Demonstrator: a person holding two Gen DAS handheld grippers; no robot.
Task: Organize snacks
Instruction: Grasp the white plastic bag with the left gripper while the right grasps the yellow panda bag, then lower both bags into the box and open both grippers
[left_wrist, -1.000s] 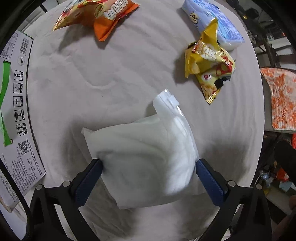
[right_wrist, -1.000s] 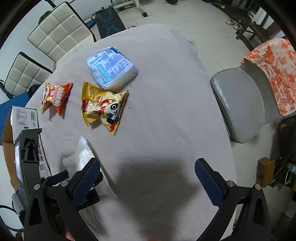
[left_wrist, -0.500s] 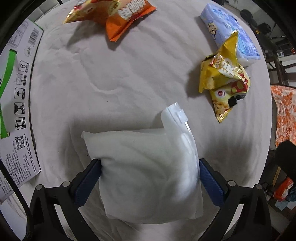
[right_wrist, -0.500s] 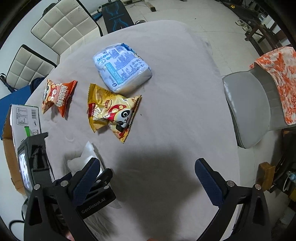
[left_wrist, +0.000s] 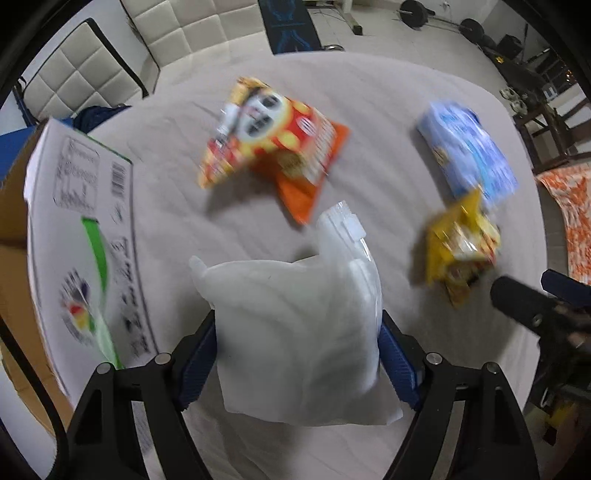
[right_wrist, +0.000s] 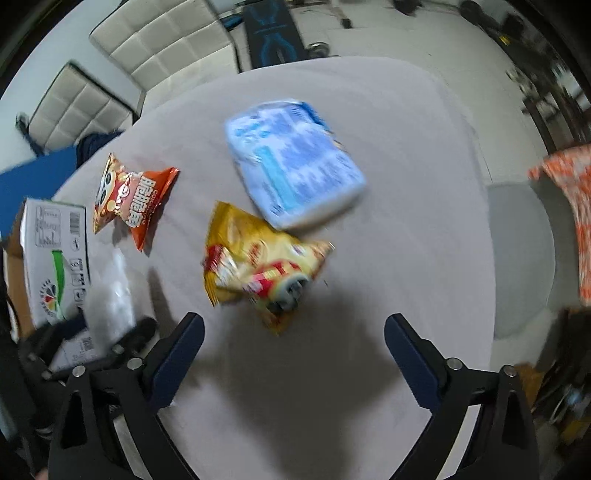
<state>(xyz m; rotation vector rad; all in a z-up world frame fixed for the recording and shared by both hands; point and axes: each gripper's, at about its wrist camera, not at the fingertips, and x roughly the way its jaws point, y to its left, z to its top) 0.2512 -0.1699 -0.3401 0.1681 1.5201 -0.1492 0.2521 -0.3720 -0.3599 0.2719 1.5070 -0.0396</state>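
**White pouch pinched on the left, empty spread fingers on the right**

Little legible writing anywhere: motion blur over most packaging. Large white Chinese characters down the orange snack bag, cartoon panda face at its top; characters too smeared to read with confidence. Same bag in the left wrist view, panda eyes visible, text blurred. Yellow snack bag with red banding and a panda face at its lower corner, lettering unreadable. Pale blue packet showing a printed panel of fine text, none of it legible. Cardboard box at the table's left edge: white label side with a barcode, handling pictograms, a green stripe and a multicoloured round logo; small print unreadable.

Left gripper low over the grey tablecloth, blue-padded fingers closed against both sides of the white pouch, pinching it. Pouch bulging between the pads, its clear zip-style top pointing away toward the orange bag, plain with no print visible. Whether lifted or resting on the cloth: cannot tell.

Right gripper above the cloth, fingers spread wide with nothing between them, yellow bag just ahead of the tips, blue packet touching that bag's far side. Orange bag well apart to the left, near the box. Quilted white chairs beyond the table's far edge.
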